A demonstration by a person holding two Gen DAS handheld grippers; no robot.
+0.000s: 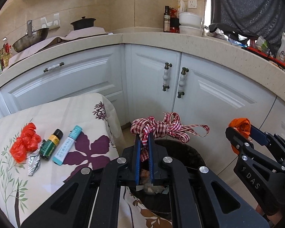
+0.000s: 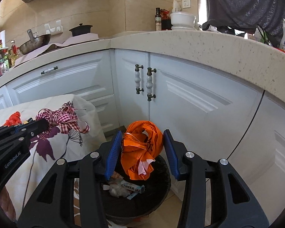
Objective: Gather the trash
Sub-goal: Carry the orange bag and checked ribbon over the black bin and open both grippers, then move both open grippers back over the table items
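Left gripper (image 1: 144,138) pinches red-checked ribbon bow (image 1: 161,127); right gripper (image 2: 142,142) clamps crumpled orange plastic bag (image 2: 142,150). Only left view shows four table items: red bag (image 1: 24,142), foil (image 1: 33,161), green bottle (image 1: 51,144), teal tube (image 1: 67,145).

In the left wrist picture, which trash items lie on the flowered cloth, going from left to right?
Red plastic bag → crumpled foil wrapper → small green bottle → teal tube.
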